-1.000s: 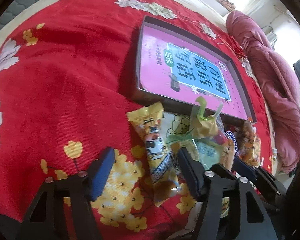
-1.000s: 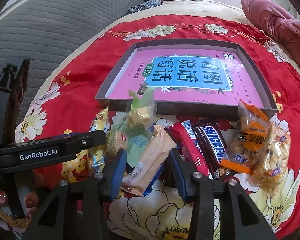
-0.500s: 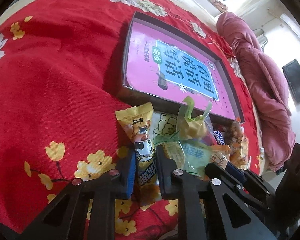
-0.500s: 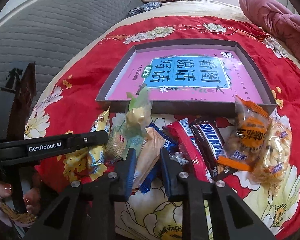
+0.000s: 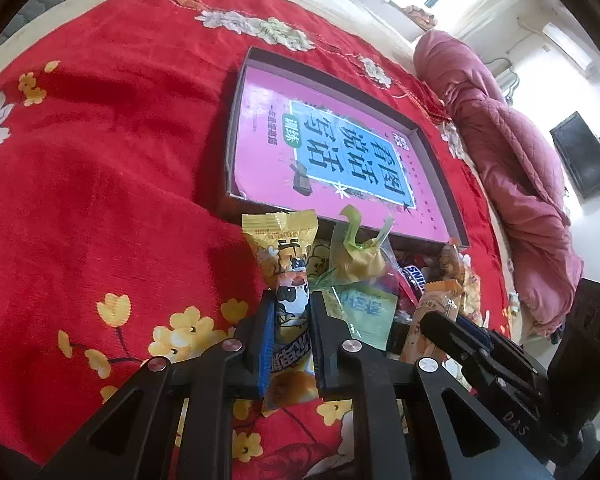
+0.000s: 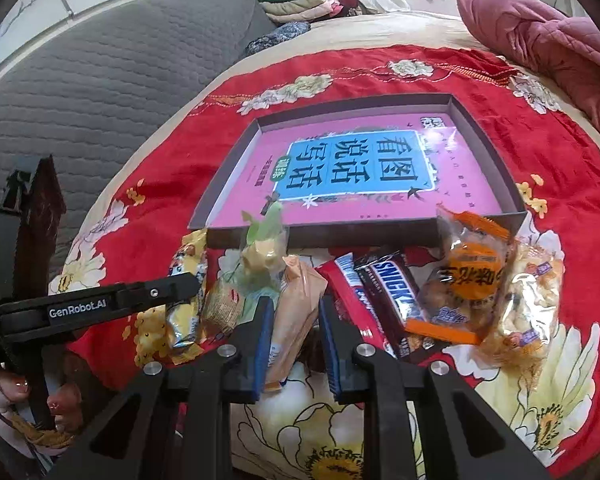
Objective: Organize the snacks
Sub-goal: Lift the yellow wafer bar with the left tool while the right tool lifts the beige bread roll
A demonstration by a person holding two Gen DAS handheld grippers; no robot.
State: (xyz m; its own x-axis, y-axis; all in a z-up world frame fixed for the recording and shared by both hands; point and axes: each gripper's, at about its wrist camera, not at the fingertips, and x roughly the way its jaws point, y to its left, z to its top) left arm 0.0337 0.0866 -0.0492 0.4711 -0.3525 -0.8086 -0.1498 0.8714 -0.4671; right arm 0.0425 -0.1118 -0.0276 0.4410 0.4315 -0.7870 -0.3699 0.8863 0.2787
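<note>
- The left gripper [image 5: 290, 330] is clamped on a yellow plastic snack packet printed with a cartoon face [image 5: 288, 280]; the blue pads press both its sides, and its lower end is hidden behind the black fingers.
- The right gripper [image 6: 292, 336] is closed on a pale orange plastic-wrapped snack [image 6: 296, 304]; its bottom end is covered by the pads, and its printing is too small to read.
- In the left wrist view the rest of the snack pile [image 5: 400, 280] is crowded together and partly blocked by the other tool, so single packets there are hard to tell apart.
- From the right wrist view the pile shows a brown Snickers bar [image 6: 396, 296], a red wrapped bar [image 6: 352, 300] beside it, an orange-labelled clear packet [image 6: 468, 276] and a clear bag tied with green [image 6: 262, 248].
- All lie just in front of a shallow grey cardboard box lid [image 6: 496, 168] holding a pink book with a blue title panel [image 6: 356, 168].
- Everything rests on a red floral cloth [image 5: 100, 160] spread over a bed.
- A grey quilted headboard [image 6: 100, 68], folded clothes [image 6: 300, 0] and a dusty pink quilt [image 5: 512, 152] surround it; a bright window is cut off at the top edge.
</note>
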